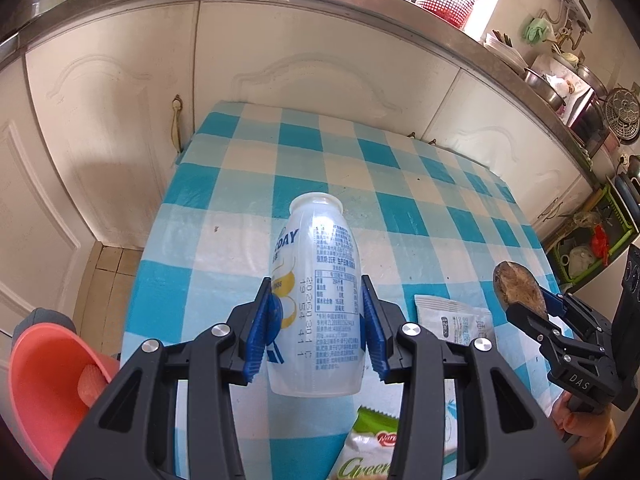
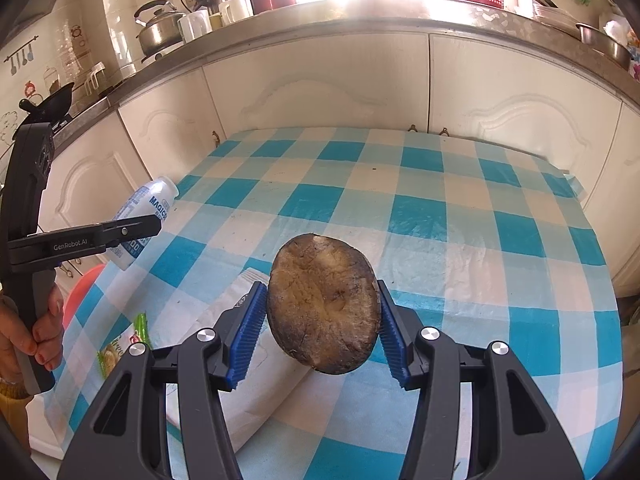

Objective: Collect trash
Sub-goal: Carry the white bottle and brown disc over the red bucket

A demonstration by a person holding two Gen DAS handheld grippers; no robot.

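Note:
My left gripper (image 1: 316, 292) is shut on a white plastic drink bottle (image 1: 316, 248) with blue print, its blue pads pressing on both sides. The bottle is held above the blue-and-white checked tablecloth (image 1: 400, 184). My right gripper (image 2: 322, 292) is shut on a brown, rotten-looking oval piece of food (image 2: 324, 312), also lifted off the table. In the right wrist view the left gripper (image 2: 154, 226) shows at the left with the bottle (image 2: 148, 204). In the left wrist view the right gripper (image 1: 536, 304) and the brown piece (image 1: 516, 284) show at the right.
A pink bin (image 1: 44, 392) stands low beside the table's left edge. On the cloth lie a green snack wrapper (image 1: 368, 448) and a white packet (image 1: 452, 320). White cabinet doors (image 1: 300, 52) under a cluttered counter stand behind the table. A person's hands hold both grippers.

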